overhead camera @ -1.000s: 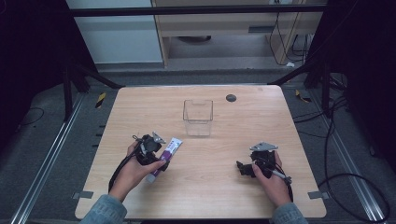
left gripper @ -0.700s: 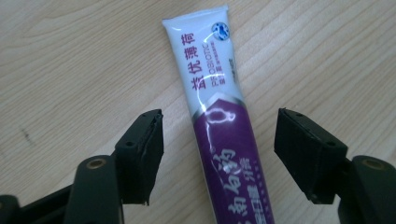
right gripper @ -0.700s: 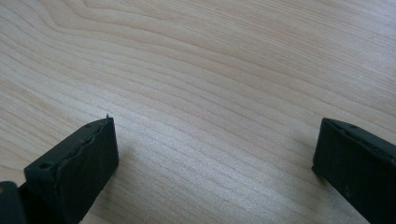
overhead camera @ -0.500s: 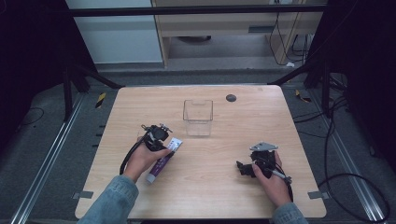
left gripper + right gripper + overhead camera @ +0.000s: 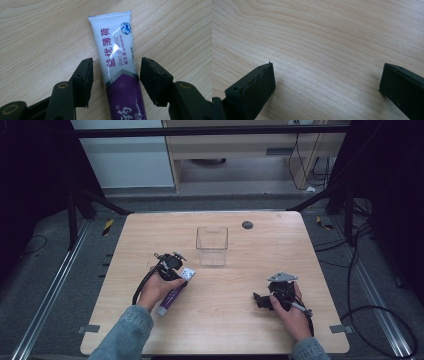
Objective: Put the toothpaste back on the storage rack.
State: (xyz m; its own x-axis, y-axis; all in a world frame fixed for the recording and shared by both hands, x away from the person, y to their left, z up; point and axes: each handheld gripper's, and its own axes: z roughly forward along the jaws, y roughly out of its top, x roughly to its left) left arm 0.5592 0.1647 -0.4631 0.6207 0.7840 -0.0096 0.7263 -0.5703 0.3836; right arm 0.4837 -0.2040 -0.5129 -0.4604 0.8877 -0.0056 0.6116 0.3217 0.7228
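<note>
soft plastic toothpaste tube (image 5: 117, 62) sits between my left gripper (image 5: 116, 77)'s closing, not-yet-touching jaws; i'd pinch mid-body, gently.

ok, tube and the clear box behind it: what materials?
Tube: looks like soft glossy plastic laminate, going by the sheen streak and flat crimped end. Clear box: probably rigid acrylic or similar plastic; see-through walls, sharp straight edges. Glass can't be ruled out.
</note>
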